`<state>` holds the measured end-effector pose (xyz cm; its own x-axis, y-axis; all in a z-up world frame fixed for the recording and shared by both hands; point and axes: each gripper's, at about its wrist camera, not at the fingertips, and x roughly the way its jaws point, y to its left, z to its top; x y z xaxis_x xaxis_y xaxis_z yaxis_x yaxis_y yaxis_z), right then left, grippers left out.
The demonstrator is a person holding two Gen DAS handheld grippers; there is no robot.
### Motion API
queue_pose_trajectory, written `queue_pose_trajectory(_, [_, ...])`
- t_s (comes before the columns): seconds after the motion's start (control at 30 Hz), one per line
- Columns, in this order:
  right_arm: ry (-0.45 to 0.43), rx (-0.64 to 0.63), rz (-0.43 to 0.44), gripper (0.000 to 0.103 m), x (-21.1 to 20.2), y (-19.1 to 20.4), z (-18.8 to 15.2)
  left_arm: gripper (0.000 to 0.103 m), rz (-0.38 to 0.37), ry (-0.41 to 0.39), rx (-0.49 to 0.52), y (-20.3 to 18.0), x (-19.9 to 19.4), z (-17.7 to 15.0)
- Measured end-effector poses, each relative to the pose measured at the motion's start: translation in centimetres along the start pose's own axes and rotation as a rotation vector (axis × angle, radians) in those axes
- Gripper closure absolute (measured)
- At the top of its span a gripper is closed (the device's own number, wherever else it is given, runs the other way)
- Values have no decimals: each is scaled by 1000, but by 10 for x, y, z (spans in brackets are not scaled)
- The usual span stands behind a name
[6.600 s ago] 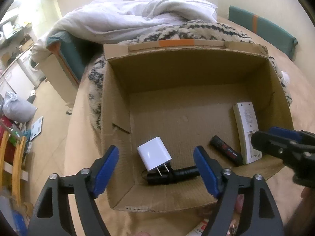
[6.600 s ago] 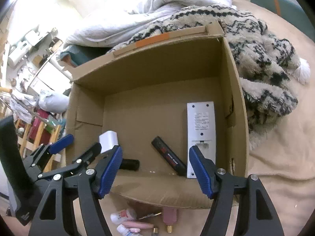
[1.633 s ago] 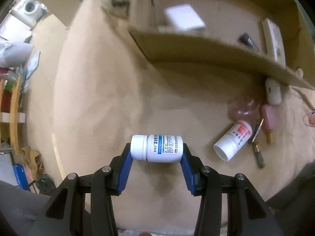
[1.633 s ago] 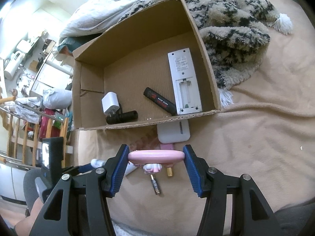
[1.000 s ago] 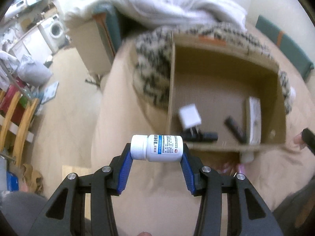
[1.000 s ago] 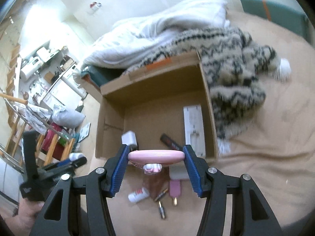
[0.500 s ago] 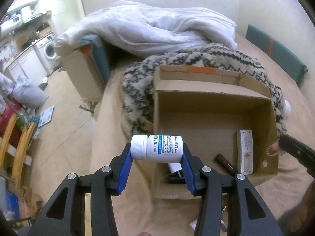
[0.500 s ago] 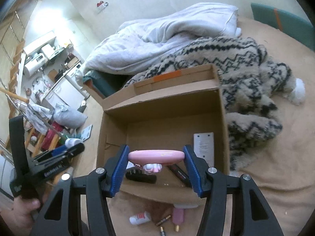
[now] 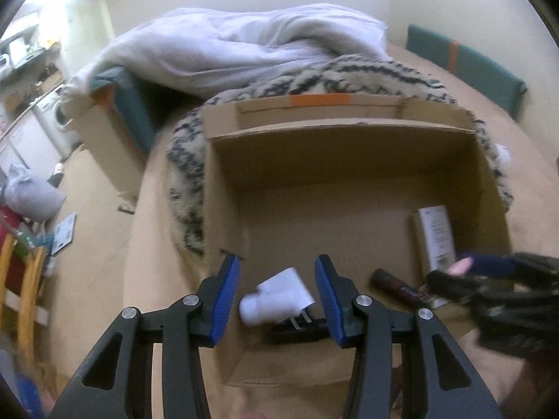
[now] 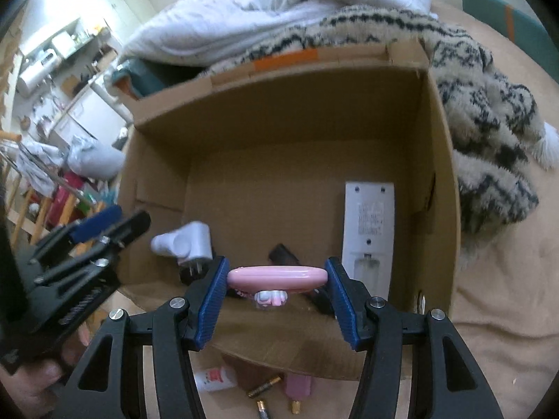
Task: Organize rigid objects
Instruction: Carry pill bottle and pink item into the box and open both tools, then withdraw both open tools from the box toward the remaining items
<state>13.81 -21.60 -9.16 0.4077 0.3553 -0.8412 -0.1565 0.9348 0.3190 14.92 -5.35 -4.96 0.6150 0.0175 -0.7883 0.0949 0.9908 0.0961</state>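
Note:
An open cardboard box point(image 9: 335, 160) point(image 10: 279, 111) sits on the tan bed. My left gripper point(image 9: 277, 291) is open over its near left corner. The white pill bottle point(image 9: 256, 309) point(image 10: 167, 242), blurred, lies below the jaws beside the white charger point(image 9: 290, 291) point(image 10: 199, 241) on the box floor. My right gripper point(image 10: 277, 282) is shut on a flat pink object point(image 10: 277, 276), held over the box's near edge. A white remote point(image 10: 368, 220) point(image 9: 438, 235) and a black stick point(image 9: 394, 284) lie inside.
A patterned fluffy blanket point(image 10: 489, 111) and a white duvet point(image 9: 227, 49) lie behind and right of the box. On the bed in front of the box lie a small white bottle point(image 10: 215, 377), batteries point(image 10: 263, 389) and a pink item point(image 10: 298, 386).
My left gripper moved over the box and opened; the pill bottle dropped from the jaws into the box. My right gripper moved closer over the box, still holding the pink object.

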Motion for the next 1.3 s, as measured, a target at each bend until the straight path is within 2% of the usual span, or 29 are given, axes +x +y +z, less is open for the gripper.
queue_pose_trajectory(0.07, [11, 4, -4, 43, 4, -3, -1, 63, -2, -1, 20, -5, 2, 0])
queue_pose_trajectory(0.43, [39, 55, 4, 43, 14, -11, 4, 64, -28, 61, -12, -3, 12, -7])
queue_pose_trajectory(0.5, [31, 56, 24, 39, 12, -10, 5, 59, -25, 61, -8, -3, 11, -9])
queue_pose_trajectory(0.53, [20, 52, 33, 30, 10, -9, 5, 55, -20, 57, -2, -4, 11, -9])
queue_pose_trajectory(0.6, [-8, 51, 44, 21, 4, -8, 6, 32, -10, 47, 7, -5, 9, -10])
queue_pose_trajectory(0.67, [-25, 52, 47, 4, 0, -7, 7, 28, -6, 32, 2, -4, 4, -11])
queue_pose_trajectory(0.7, [-38, 53, 49, 1, -3, -7, 7, 25, -7, 28, 0, -4, 2, -11])
queue_pose_trajectory(0.8, [-56, 63, 36, 0, -7, -10, 8, 14, -15, 16, -4, -2, -3, -11])
queue_pose_trajectory(1.1, [-102, 87, 33, 0, -32, -14, 3, 13, -5, -21, -9, 7, -23, -11])
queue_pose_trajectory(1.3, [-129, 97, 37, 0, -53, -16, -7, 12, -1, -16, -82, 25, -41, -15])
